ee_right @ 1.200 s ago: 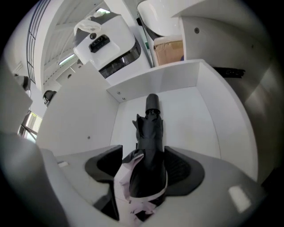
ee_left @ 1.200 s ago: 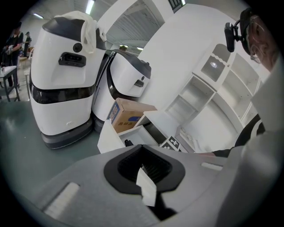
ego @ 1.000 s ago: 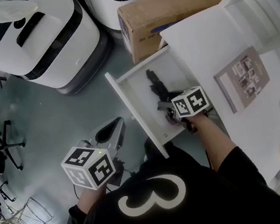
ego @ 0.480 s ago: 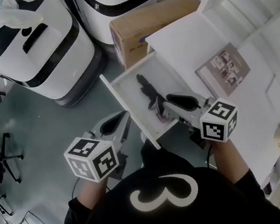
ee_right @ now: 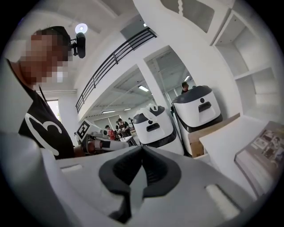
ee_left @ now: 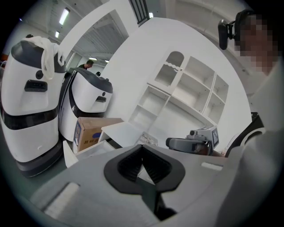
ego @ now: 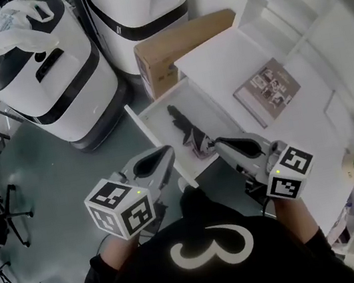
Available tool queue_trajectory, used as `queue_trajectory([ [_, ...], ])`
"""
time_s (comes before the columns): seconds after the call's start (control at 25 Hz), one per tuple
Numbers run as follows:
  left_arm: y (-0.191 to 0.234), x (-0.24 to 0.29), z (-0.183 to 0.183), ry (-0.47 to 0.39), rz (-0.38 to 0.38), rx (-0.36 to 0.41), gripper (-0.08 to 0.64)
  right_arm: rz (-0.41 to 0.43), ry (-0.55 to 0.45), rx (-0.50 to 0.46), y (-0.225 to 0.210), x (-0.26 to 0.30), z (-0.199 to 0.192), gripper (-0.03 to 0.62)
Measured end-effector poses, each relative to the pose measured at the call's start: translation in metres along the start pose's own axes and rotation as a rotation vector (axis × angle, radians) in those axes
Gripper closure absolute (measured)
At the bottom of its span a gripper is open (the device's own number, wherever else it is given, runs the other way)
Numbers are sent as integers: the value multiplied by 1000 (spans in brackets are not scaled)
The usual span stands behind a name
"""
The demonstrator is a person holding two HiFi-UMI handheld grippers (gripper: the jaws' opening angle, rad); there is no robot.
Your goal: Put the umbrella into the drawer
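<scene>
Left hand-held gripper (ego: 155,162) and right hand-held gripper (ego: 222,143) hover clenched, empty, nearly level, near the drawer (ego: 152,137) holding the umbrella (ego: 187,136).

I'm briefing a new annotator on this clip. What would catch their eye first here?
The open white drawer sits in the middle of the head view, with a dark folded umbrella lying inside it. Just below, the left tongs and right tongs are side by side, both shut and empty, with their marker cubes toward the camera. A big white machine stands on the floor at the upper left.
</scene>
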State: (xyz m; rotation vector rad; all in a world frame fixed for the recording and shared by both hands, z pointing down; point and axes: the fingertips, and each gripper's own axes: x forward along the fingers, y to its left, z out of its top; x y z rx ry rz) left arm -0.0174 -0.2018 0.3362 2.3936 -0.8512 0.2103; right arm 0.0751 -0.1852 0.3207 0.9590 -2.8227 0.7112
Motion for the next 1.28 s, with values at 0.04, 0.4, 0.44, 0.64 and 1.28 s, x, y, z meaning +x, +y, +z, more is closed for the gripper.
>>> queue_trajectory([
  [0.04,-6,-3,2,-7,-11,7,551,-1,-7,-3,4,-2,1,589],
  [0.4,-25,-21,-1,-28,-36,39,551,-7,-47,-25,24,-13,-3,589],
  [0.44,-26,-22,-2,-29,-36,41,551,-12,-48,-23,25,-14,-4,589],
  [0.64,-35,-27,-4,-37,-46,50,551,-18,-49,-24,34,-20,-10,589],
  [1.28,-48,-29,-17,-11,-42,51,551,-38,-40,-19,43,-32,-27,589],
])
